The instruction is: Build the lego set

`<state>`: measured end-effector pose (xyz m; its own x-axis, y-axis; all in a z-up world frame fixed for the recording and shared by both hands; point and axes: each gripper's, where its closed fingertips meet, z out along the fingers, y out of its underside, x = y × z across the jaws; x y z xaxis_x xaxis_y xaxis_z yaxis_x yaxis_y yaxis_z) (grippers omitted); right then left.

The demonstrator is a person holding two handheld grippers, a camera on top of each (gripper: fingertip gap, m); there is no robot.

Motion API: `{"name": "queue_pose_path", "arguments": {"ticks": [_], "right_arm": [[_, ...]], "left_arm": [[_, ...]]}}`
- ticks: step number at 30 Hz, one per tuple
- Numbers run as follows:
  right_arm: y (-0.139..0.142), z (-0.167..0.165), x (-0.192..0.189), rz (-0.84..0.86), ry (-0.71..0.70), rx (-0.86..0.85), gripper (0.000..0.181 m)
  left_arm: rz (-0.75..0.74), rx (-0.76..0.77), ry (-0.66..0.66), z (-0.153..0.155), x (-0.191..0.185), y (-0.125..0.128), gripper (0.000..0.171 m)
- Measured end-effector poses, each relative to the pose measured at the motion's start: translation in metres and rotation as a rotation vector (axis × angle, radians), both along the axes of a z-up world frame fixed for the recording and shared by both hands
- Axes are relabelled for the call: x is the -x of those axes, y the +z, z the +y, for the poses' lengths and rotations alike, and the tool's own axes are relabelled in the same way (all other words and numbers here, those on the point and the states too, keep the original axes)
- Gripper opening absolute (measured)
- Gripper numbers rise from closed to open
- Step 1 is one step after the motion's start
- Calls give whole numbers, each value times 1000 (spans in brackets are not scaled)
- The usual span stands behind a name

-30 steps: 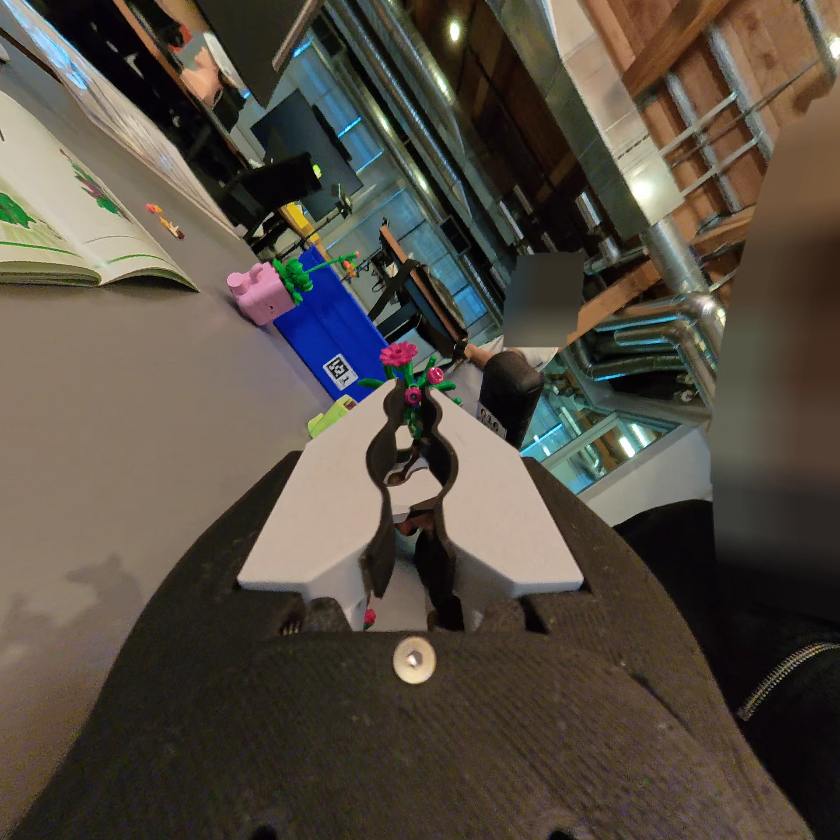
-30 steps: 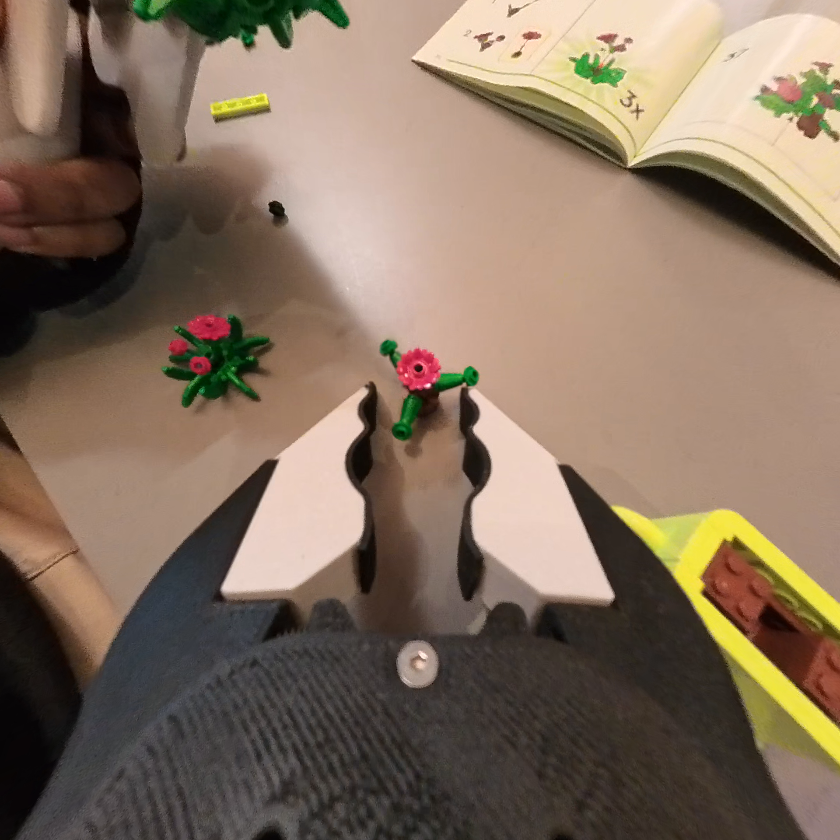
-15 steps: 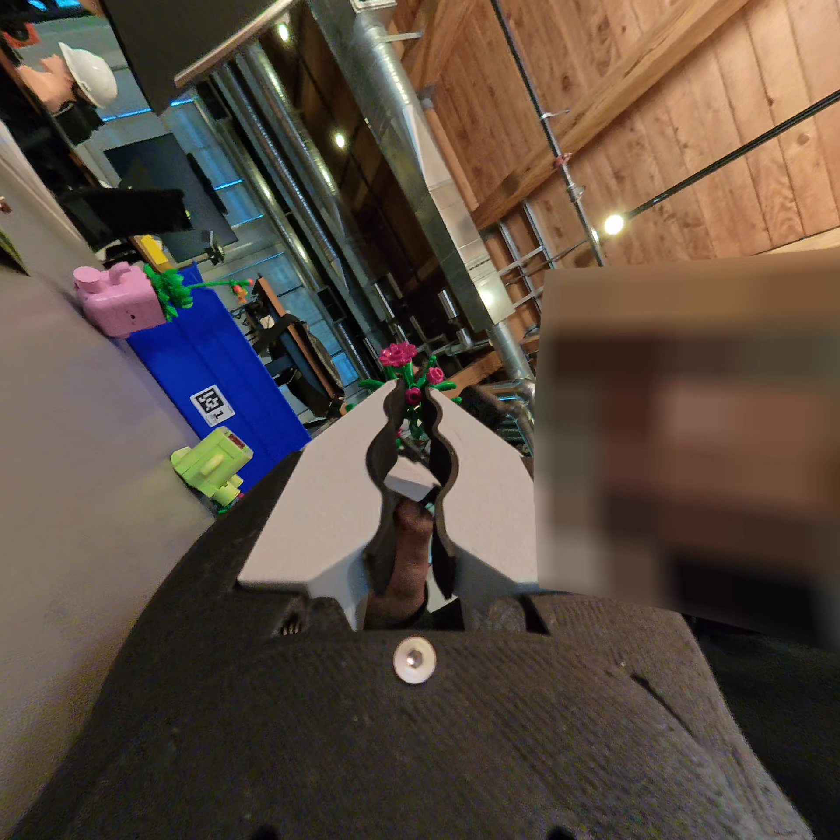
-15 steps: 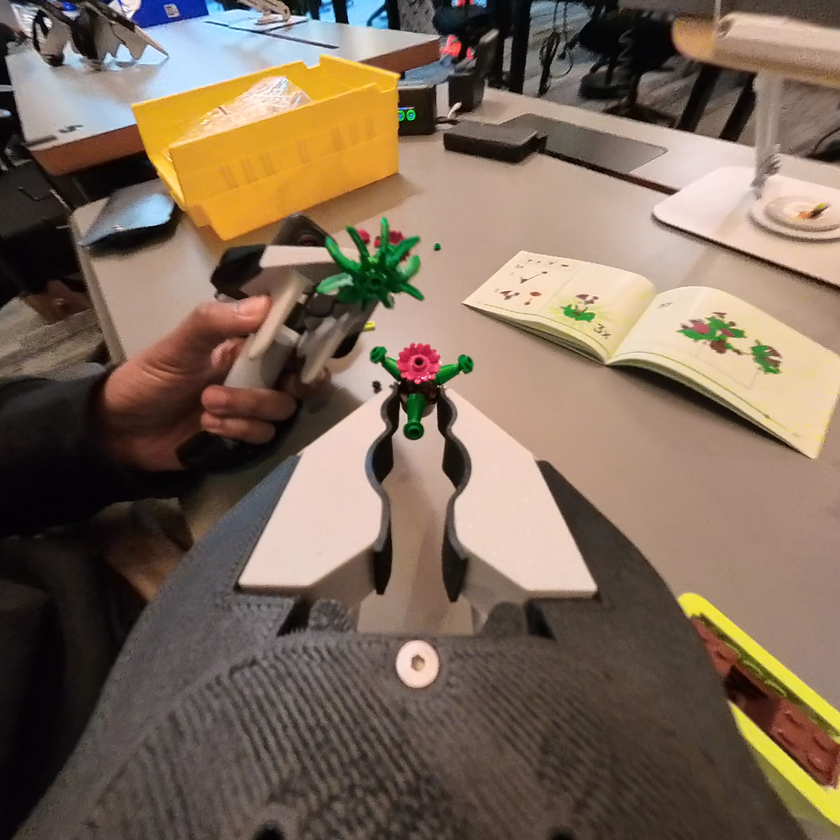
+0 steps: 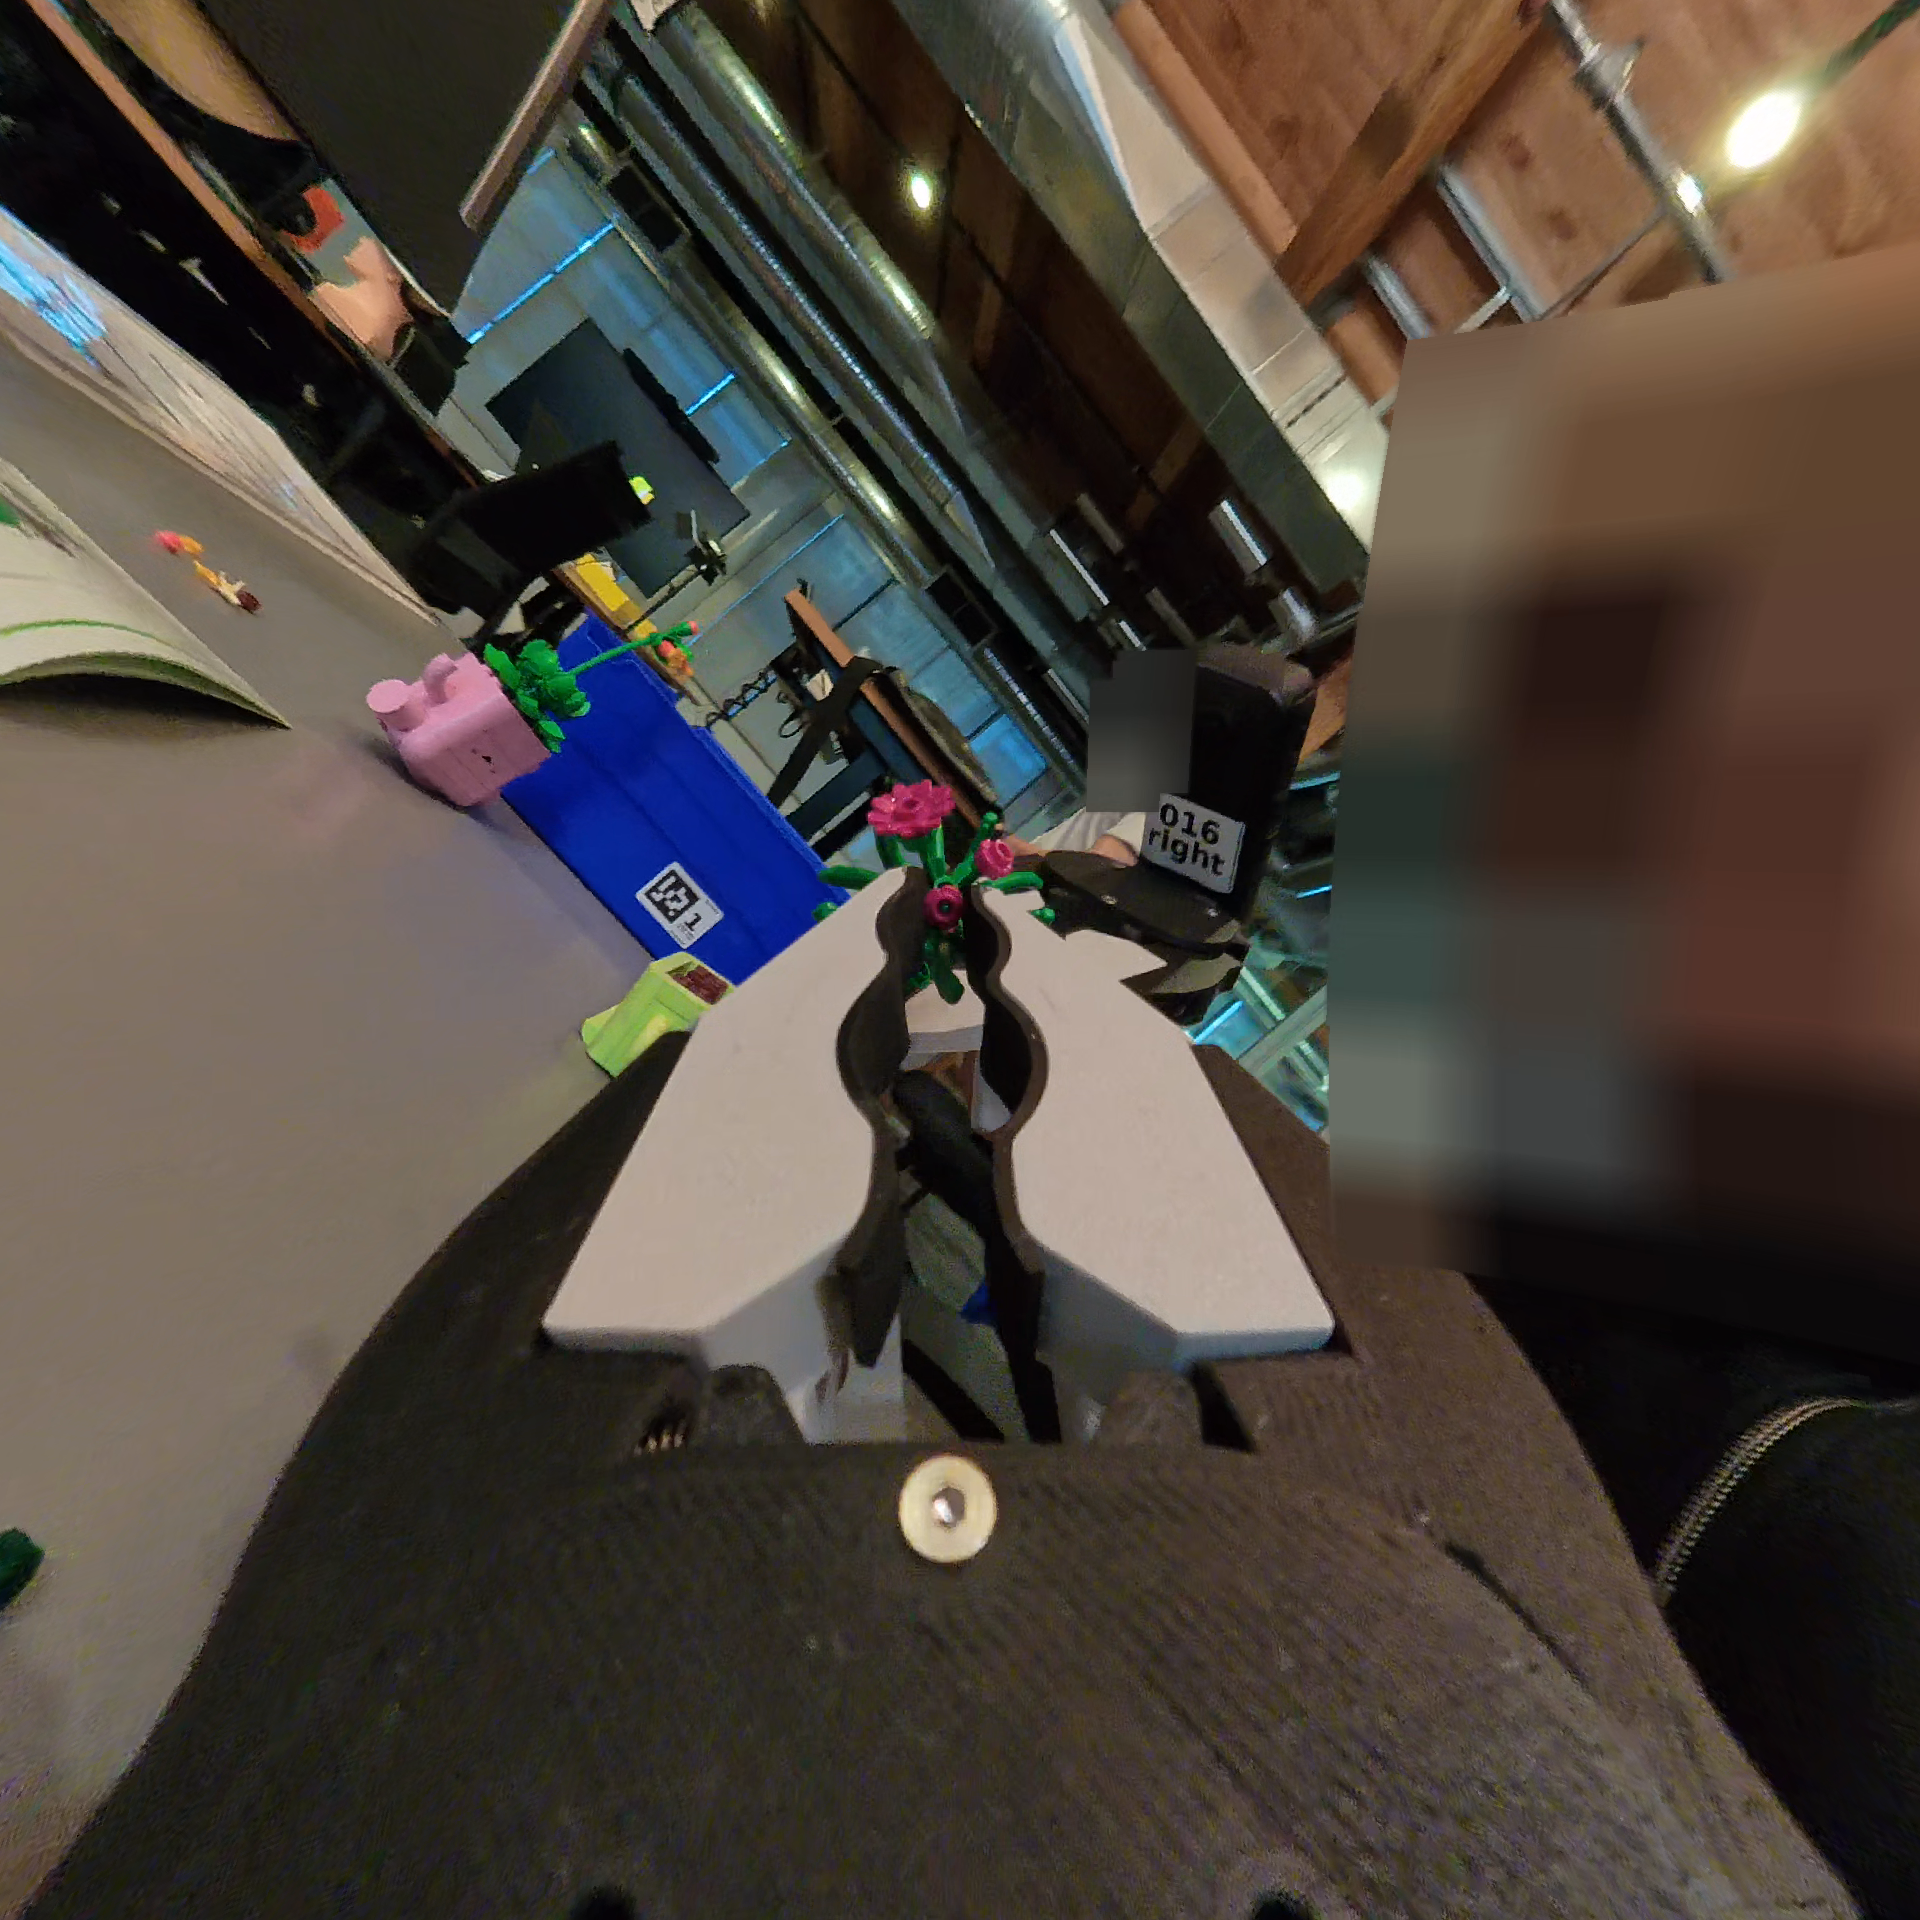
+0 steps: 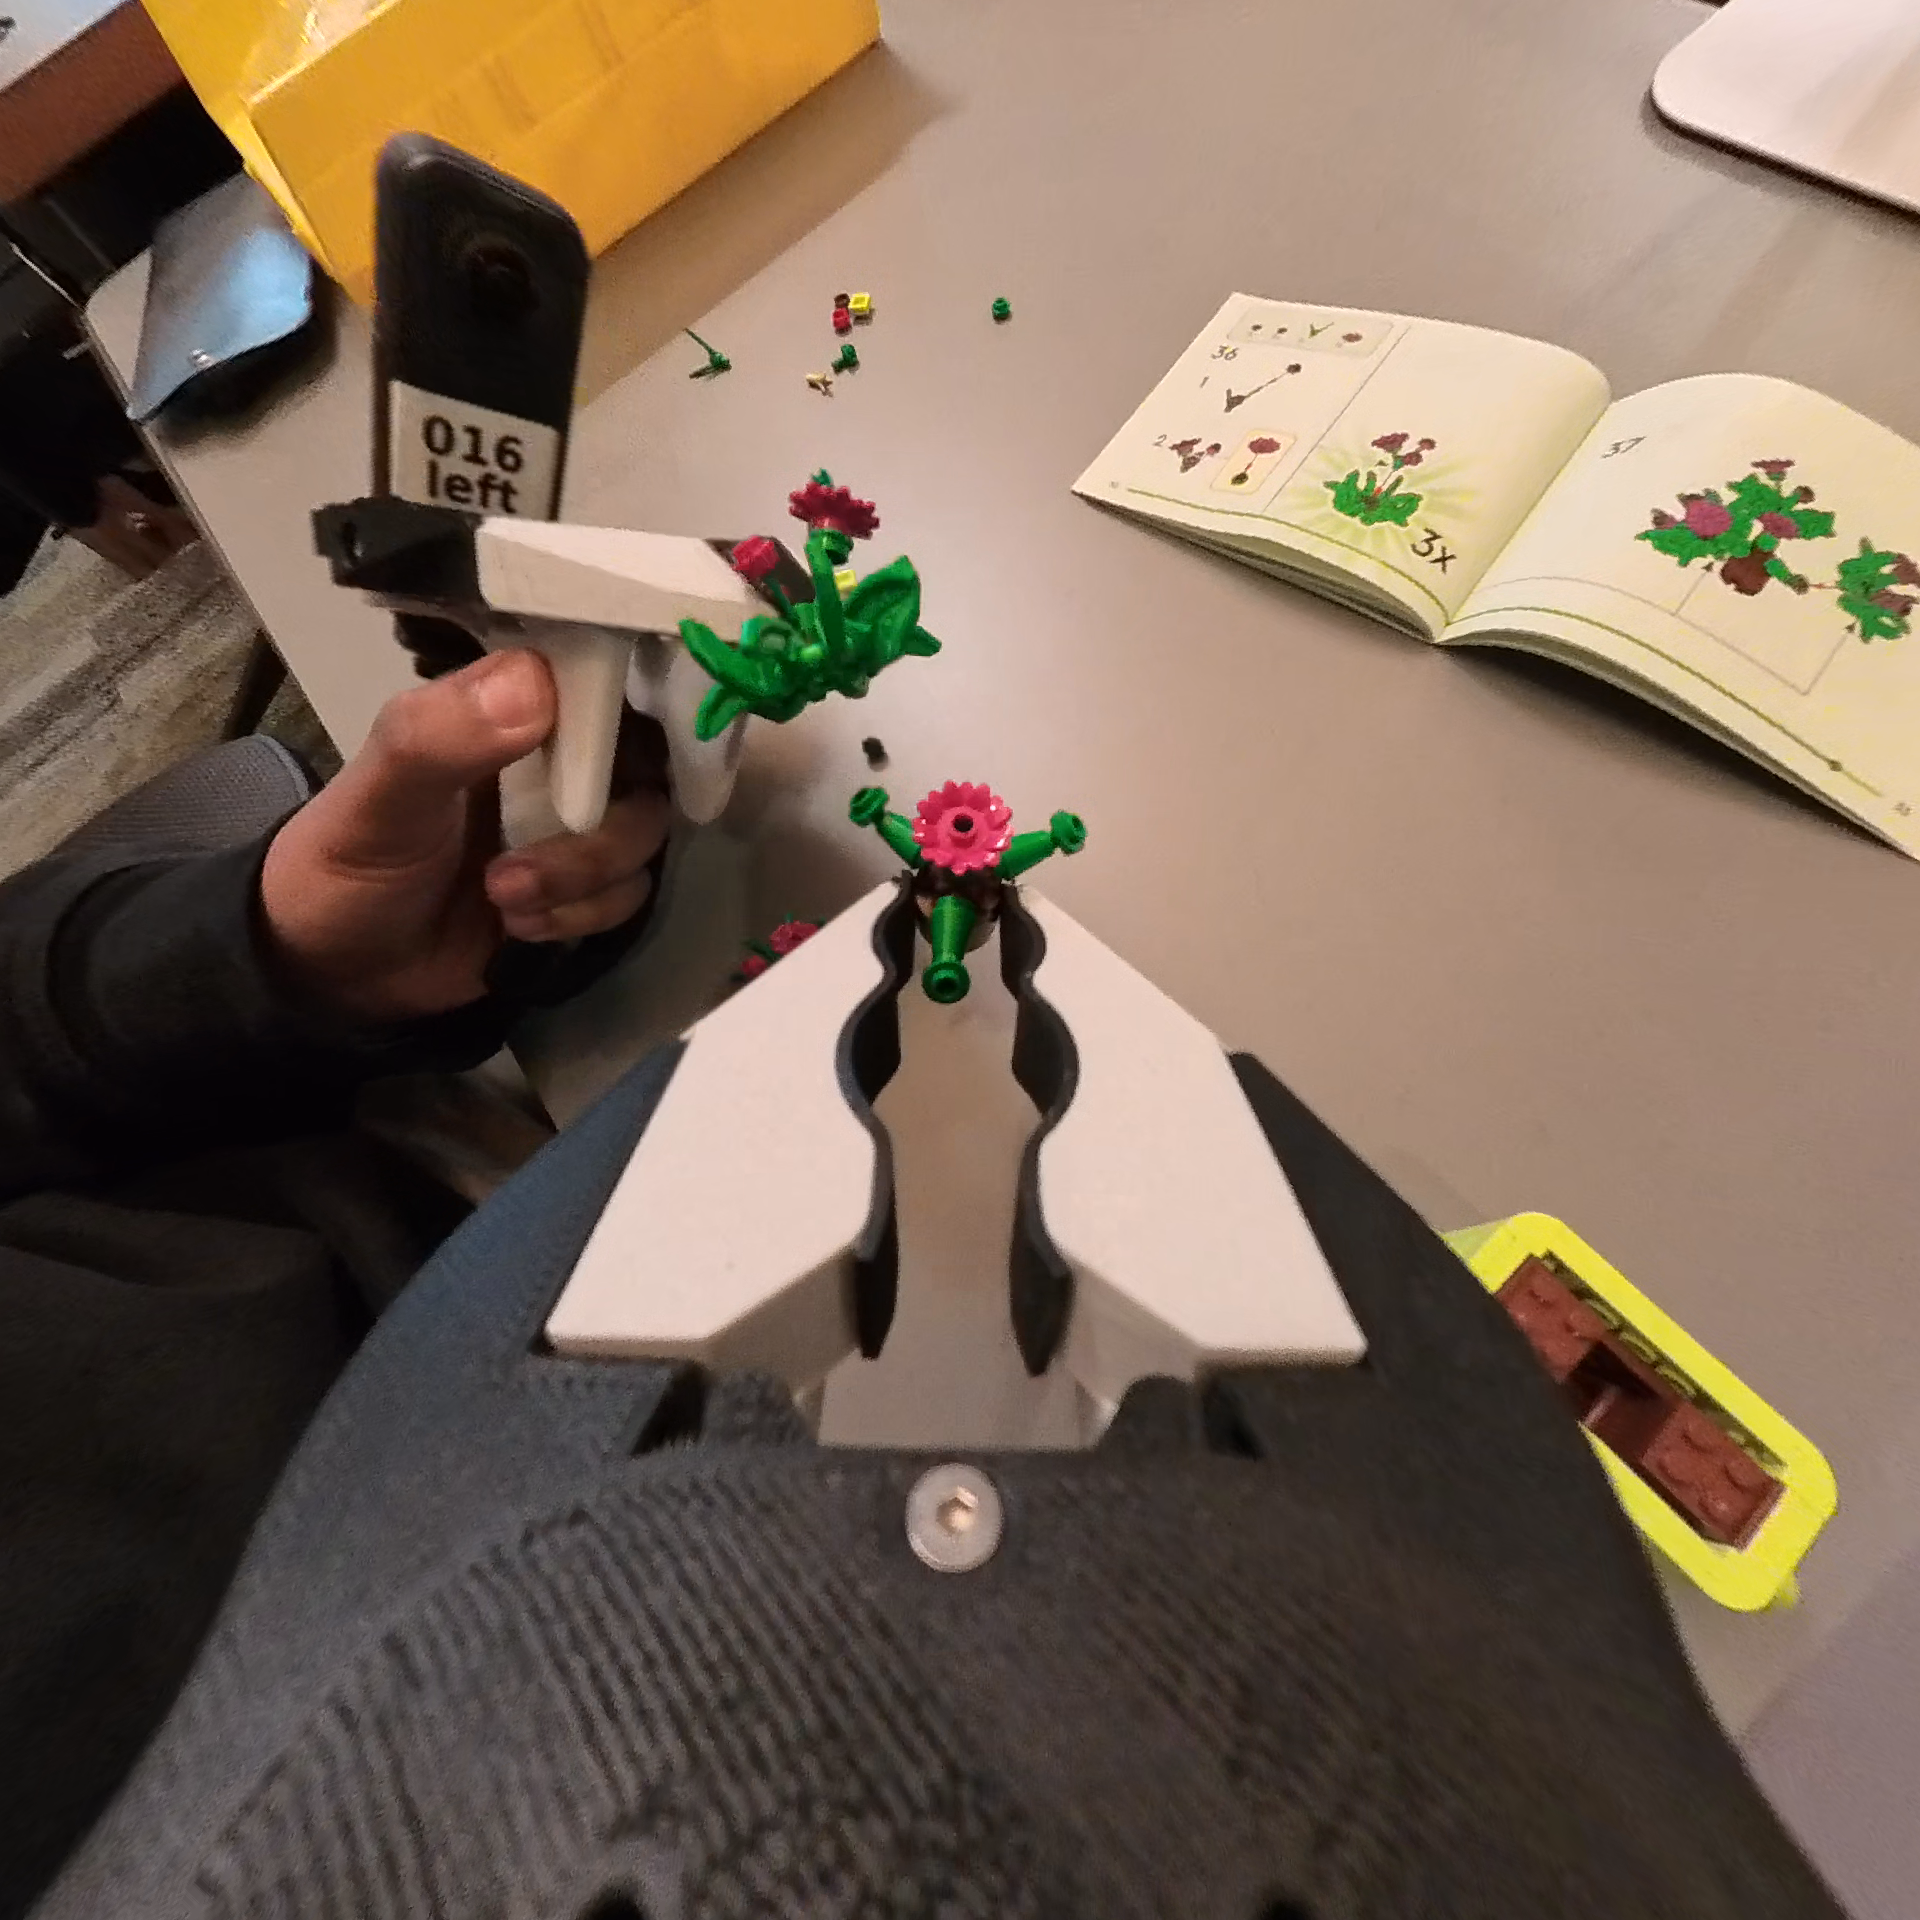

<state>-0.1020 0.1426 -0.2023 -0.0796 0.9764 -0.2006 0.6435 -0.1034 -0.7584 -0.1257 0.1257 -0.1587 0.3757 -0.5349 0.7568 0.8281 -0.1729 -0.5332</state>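
My right gripper [image 6: 957, 906] is shut on a small brown piece that carries a pink flower and three green stems [image 6: 962, 828], and holds it above the grey table [image 6: 1351, 935]. My left gripper [image 5: 941, 906] is shut on a leafy green plant with pink flowers [image 5: 914, 821], also in the air. In the right wrist view the left gripper [image 6: 717, 613] and its plant [image 6: 821, 639] are up and to the left of the flower piece, a short gap apart. The right gripper's black body [image 5: 1174, 904] shows just beyond the plant in the left wrist view.
An open instruction booklet [image 6: 1538, 540] lies at the right. A lime tray with brown bricks [image 6: 1756, 1455] sits at the lower right. Small loose pieces [image 6: 847, 332] lie near a yellow bin [image 6: 520, 104]. Another flower cluster [image 6: 781, 940] lies on the table. A pink pot [image 5: 457, 732] and a blue bin [image 5: 665, 831] stand far off.
My right gripper closed on the flower piece on the table and lifted it. The left gripper with its plant now sits closer to it. The left view swung across the room.
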Motion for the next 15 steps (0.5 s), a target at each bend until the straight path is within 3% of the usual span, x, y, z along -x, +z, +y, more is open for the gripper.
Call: {"name": "queue_pose_path", "arguments": {"ticks": [1, 11, 15], "right_arm": [[0, 0, 0, -1, -3, -4, 14], [12, -6, 1, 31, 0, -26, 14], [16, -9, 2, 43, 2, -33, 14]], "left_arm": [[23, -2, 9, 0, -2, 1, 3], [202, -38, 132, -4, -10, 8, 4], [205, -69, 125, -6, -14, 13, 4]]}}
